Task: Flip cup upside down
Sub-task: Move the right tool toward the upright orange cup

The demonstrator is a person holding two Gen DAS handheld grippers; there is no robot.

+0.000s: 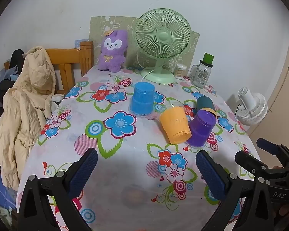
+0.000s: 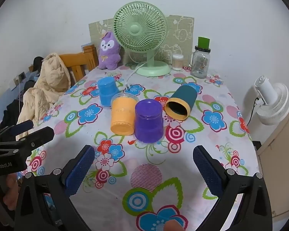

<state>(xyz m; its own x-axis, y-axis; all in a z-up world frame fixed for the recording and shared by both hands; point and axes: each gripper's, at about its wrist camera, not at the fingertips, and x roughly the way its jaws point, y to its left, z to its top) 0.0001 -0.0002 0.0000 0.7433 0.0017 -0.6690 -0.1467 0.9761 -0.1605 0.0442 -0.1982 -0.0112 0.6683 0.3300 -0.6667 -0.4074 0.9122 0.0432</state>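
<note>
Four cups sit on the floral tablecloth (image 1: 125,154). A blue cup (image 1: 143,98) (image 2: 107,92) stands upside down. An orange cup (image 1: 175,122) (image 2: 123,115) stands upright in the right wrist view and looks tilted in the left one. A purple cup (image 1: 201,128) (image 2: 148,122) stands upside down beside it. A dark teal cup (image 1: 205,103) (image 2: 182,103) with a yellow rim lies on its side, mouth towards me. My left gripper (image 1: 146,170) is open and empty, short of the cups. My right gripper (image 2: 144,165) is open and empty, just before the purple cup.
A green desk fan (image 1: 160,44) (image 2: 142,38), a purple plush toy (image 1: 112,51), a glass jar (image 1: 202,73) and a swab pot (image 2: 177,61) stand at the back. A wooden chair with a beige coat (image 1: 27,104) stands left. A white fan (image 2: 271,102) stands right.
</note>
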